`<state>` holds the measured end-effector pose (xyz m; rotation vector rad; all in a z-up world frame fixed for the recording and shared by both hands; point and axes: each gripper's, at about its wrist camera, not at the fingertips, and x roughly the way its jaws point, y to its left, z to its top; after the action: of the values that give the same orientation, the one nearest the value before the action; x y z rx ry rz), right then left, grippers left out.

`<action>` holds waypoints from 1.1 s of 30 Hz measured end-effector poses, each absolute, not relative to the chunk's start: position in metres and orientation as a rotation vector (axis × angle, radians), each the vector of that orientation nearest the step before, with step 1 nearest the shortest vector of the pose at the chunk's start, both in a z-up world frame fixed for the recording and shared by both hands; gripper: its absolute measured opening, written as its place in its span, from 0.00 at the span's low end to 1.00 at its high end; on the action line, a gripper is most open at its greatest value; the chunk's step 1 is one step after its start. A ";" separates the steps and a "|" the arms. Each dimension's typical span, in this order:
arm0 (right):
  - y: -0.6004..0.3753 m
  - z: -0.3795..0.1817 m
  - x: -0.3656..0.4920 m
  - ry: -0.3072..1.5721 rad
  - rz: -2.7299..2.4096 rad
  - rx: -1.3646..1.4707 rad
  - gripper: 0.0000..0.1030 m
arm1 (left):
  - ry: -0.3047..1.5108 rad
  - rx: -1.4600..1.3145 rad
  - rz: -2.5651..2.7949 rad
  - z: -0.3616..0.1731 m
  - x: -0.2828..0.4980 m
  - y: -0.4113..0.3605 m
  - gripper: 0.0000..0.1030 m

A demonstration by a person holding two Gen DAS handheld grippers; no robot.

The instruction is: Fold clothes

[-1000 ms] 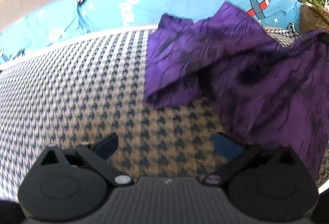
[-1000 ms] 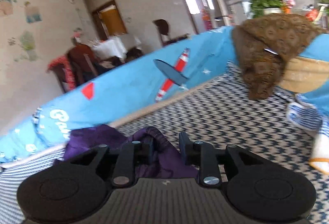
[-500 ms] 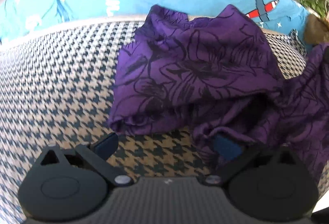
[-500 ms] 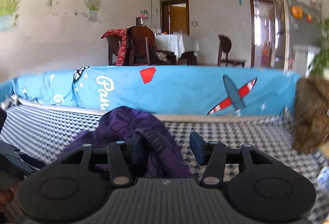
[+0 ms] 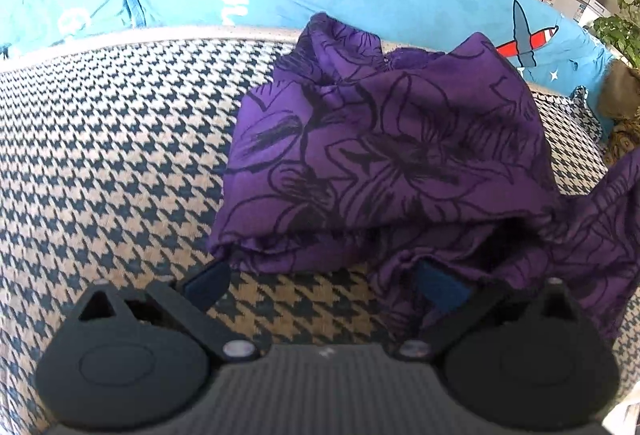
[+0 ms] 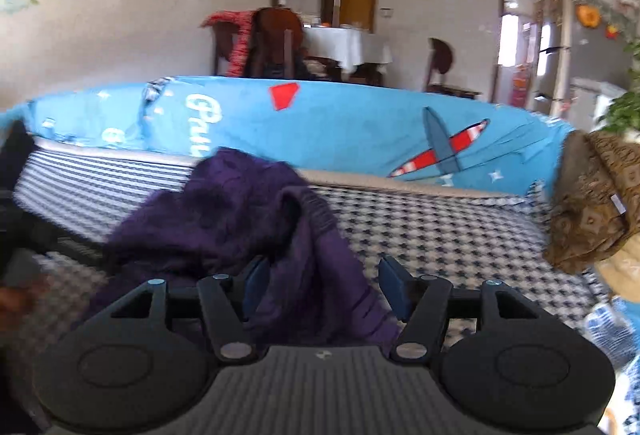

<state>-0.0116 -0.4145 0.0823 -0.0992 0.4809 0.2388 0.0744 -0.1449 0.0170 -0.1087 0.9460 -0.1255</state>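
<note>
A purple garment (image 5: 384,155) with a black flower print lies doubled over on the houndstooth cover (image 5: 112,163). My left gripper (image 5: 322,285) hovers open at its near hem; the right fingertip (image 5: 440,287) sits against a loose fold and the left one over bare cover. In the right wrist view the same purple garment (image 6: 240,219) is bunched in front of my right gripper (image 6: 325,285). Its jaws are opening. A fold of cloth hangs between them, lying against the left pad (image 6: 256,281) and clear of the right pad.
A blue sheet (image 6: 360,127) printed with a plane stands along the far edge of the cover. A brown patterned cloth (image 6: 592,207) is heaped at the right. Beyond are chairs (image 6: 276,43), a white-clothed table and a potted plant (image 5: 620,31).
The right gripper has rolled level and its jaws have spread from shut on the cloth. The left gripper moved in toward the garment, which has settled into a doubled-over heap.
</note>
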 end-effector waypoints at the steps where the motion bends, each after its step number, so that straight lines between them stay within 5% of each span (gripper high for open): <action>1: -0.416 0.085 -0.015 0.467 0.265 -0.078 0.59 | 0.935 -0.098 -0.120 0.018 0.074 -0.146 1.00; 12: -0.375 0.100 -0.017 0.330 0.446 -0.053 0.62 | 0.897 -0.094 -0.065 0.020 0.075 -0.144 1.00; 30: -0.301 0.041 0.051 0.493 0.480 -0.370 0.58 | 0.907 -0.137 0.032 0.019 0.080 -0.121 1.00; 33: -0.303 0.039 0.058 0.497 0.470 -0.339 0.44 | 0.910 -0.137 0.031 0.018 0.081 -0.121 1.00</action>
<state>0.0578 -0.3035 0.0390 -0.3392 0.4973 0.4697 0.0809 -0.1210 0.0185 -0.1370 0.9096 0.0312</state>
